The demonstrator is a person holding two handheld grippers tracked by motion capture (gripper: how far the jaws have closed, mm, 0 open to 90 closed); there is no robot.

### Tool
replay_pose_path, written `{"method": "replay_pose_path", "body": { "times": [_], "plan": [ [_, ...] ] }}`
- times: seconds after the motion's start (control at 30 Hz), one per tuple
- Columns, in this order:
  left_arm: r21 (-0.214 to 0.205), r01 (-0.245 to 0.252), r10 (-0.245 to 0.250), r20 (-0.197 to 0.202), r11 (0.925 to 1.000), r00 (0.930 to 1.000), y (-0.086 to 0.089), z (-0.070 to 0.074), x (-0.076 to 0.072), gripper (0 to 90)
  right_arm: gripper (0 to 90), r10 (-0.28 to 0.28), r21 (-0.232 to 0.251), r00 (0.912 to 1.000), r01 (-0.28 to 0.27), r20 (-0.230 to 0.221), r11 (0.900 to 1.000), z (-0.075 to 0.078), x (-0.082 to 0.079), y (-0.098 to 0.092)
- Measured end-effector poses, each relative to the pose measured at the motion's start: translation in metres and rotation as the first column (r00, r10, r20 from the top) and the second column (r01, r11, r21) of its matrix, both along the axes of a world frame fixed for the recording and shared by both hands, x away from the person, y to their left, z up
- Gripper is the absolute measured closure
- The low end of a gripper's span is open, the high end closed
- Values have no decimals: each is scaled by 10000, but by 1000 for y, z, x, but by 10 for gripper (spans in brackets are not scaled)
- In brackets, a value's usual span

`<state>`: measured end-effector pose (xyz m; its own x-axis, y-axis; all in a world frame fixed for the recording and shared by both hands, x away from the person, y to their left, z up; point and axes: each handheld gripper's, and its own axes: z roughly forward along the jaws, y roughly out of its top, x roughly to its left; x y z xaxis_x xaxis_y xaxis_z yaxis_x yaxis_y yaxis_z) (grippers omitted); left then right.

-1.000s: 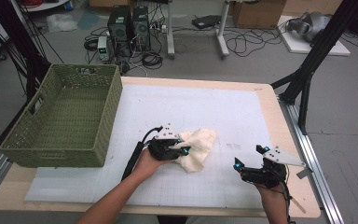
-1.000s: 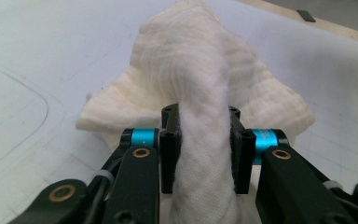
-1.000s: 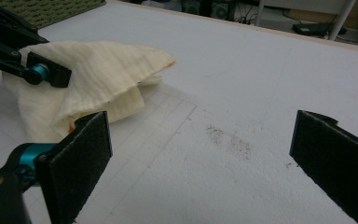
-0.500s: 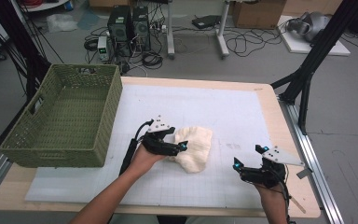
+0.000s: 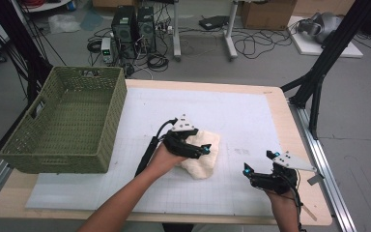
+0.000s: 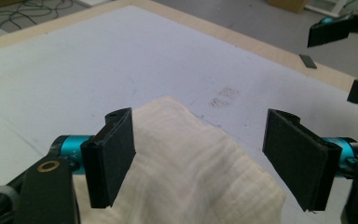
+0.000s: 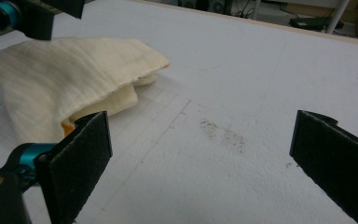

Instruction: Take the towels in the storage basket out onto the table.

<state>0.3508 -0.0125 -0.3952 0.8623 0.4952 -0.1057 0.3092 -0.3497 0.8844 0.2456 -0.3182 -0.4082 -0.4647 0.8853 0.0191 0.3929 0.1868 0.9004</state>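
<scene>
Overhead view, two close gripper-mounted views

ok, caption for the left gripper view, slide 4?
Left gripper open above the folded cream cloth on the white mat, jaws just opened with nothing pressed between them.

Bench middle: the cloth [image 5: 204,153] lies in a low heap, with the left gripper [image 6: 200,161] just above it, fingers wide and nothing pressed between them.
Left side: the basket [image 5: 63,159] stands with tall walls along the bench [image 5: 232,104] edge, blocking a low sweep that way.
Between cloth and basket: a bare strip of white mat [image 5: 125,145].
Far half: open mat behind the cloth.
Right: open mat between the cloth and the right gripper [image 5: 258,166], well apart.
Near edge: two forearms cross it.
</scene>
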Motion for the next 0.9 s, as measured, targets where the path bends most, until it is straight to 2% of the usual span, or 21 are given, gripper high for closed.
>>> {"method": "replay_pose_path", "body": {
  "times": [0.07,0.17,0.23,0.27,0.33,0.5,0.53,0.63,0.73,0.77,0.9],
  "plan": [
    [532,155,-161,110,9985,9998,-7,-6,2,333,47,-43,20,10000,43,-39,10000,0,-1,-1],
    [1347,210,-178,-247,9907,9995,-14,-17,6,445,47,-68,25,9999,68,-74,10000,-1,-1,-3],
    [1703,497,-432,-414,9841,9982,-15,-22,8,583,47,-108,47,9999,108,-77,9999,-2,-1,-5],
    [1733,649,-591,-387,9827,9975,-15,-23,8,663,47,-135,53,9999,135,-92,9999,-2,-1,-5],
    [1568,813,-787,-226,9843,9966,-13,-20,7,781,47,-159,57,9998,159,-92,9999,-2,-1,-6],
    [399,1082,-1073,-240,9933,9939,-3,-10,4,805,47,-132,27,9998,132,-166,9999,-2,-1,-5],
    [187,1086,-1083,-129,9939,9940,1,-8,3,804,47,-92,15,9998,92,-152,10000,-2,-1,-4],
    [-565,1103,-1102,56,9923,9939,13,-3,1,804,47,-70,-6,9998,70,-160,10000,-2,0,-3],
    [-1434,1106,-1130,-88,9835,9936,28,-1,-1,793,47,-27,-40,9999,26,-139,10000,-3,0,-2],
    [-1601,1030,-1048,-26,9817,9945,33,-1,-3,792,47,-24,-24,9999,24,-166,10000,-3,0,-2],
    [-1783,860,-867,41,9802,9962,54,-1,-7,797,47,34,-52,9998,-35,-173,10000,-4,2,0]
  ]
}}
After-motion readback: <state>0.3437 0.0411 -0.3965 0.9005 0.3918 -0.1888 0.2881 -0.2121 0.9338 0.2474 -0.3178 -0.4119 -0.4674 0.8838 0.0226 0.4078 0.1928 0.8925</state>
